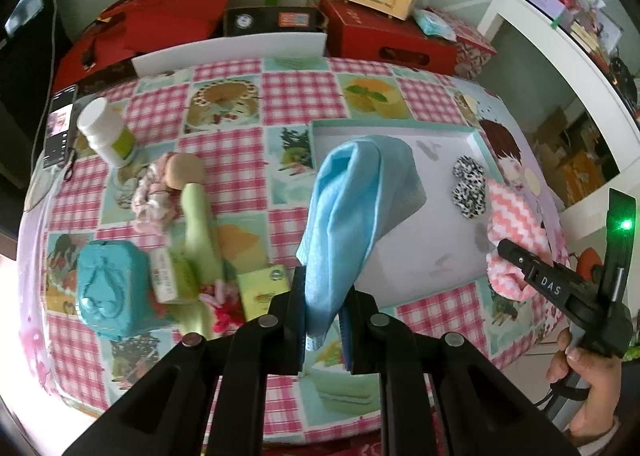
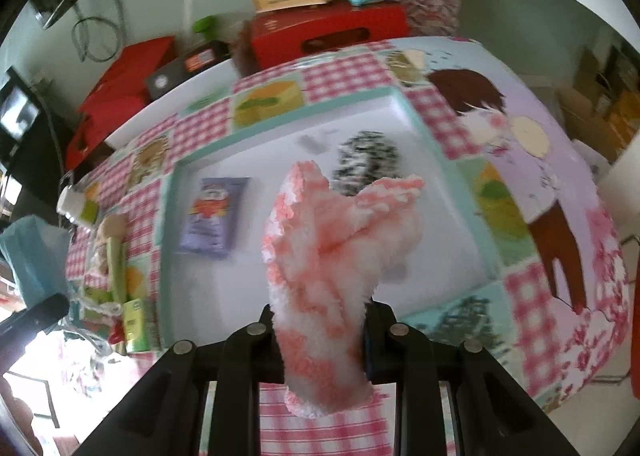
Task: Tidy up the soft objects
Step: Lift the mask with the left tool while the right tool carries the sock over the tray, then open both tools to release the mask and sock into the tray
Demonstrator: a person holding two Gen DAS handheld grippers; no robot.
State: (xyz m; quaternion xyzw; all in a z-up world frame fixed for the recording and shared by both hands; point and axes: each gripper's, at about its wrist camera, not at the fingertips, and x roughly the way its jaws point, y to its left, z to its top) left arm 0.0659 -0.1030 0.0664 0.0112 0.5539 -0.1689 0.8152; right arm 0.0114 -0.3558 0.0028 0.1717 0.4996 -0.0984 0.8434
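My left gripper (image 1: 323, 320) is shut on a light blue cloth (image 1: 356, 208) that hangs in front of a white tray with a teal rim (image 1: 476, 136). My right gripper (image 2: 323, 340) is shut on a fluffy pink-and-white sock (image 2: 340, 252), held over the same tray (image 2: 424, 124). In the left wrist view the right gripper (image 1: 508, 252) shows at the tray's right edge with the sock (image 1: 516, 216). A black-and-white spotted scrunchie (image 1: 469, 184) lies in the tray, also blurred behind the sock (image 2: 368, 160). A purple packet (image 2: 212, 218) lies in the tray's left part.
Left of the tray on the checked tablecloth lie a pink scrunchie (image 1: 150, 192), a green tube (image 1: 200, 228), a teal box (image 1: 108, 288), small green cartons (image 1: 264, 288), a white bottle (image 1: 106, 132) and a phone (image 1: 60, 128). Red boxes (image 1: 384, 36) stand behind the table.
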